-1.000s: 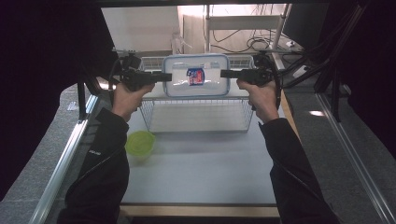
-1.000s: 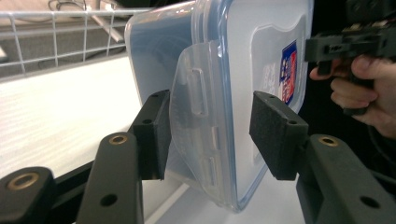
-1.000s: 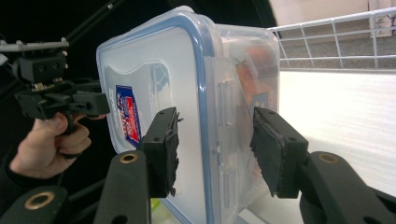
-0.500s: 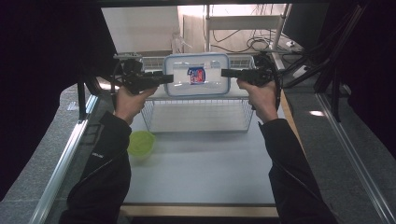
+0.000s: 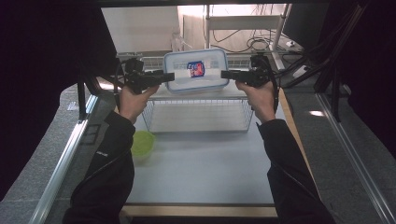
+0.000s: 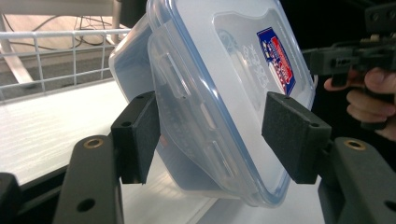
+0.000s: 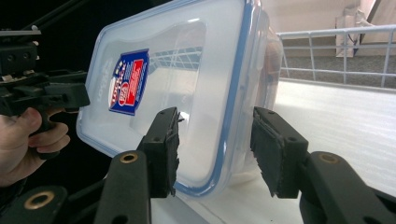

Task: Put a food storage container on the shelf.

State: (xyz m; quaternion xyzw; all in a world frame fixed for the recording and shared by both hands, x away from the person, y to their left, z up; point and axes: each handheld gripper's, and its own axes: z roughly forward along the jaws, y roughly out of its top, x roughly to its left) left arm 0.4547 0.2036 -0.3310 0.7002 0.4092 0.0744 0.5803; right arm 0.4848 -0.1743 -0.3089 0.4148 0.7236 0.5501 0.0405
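A clear plastic container [image 5: 196, 70] with a blue-rimmed lid and a red and blue label sits tilted on top of a white wire rack [image 5: 198, 114], its lid facing the high camera. My left gripper [image 5: 170, 75] is at its left end and open. The container's end [image 6: 205, 116] lies between the pads, with a gap to the right pad. My right gripper [image 5: 223, 73] is at its right end. There the pads press on the lid and body at the container's edge [image 7: 224, 135].
A green bowl [image 5: 141, 143] stands on the table left of the rack, near the person's left sleeve. A metal rail [image 5: 65, 158] runs along the table's left side. Cables and a shelf frame lie behind the rack.
The container has risen slightly and tipped its lid more toward the camera. Both grippers stay at its ends; the left hand shifted a little.
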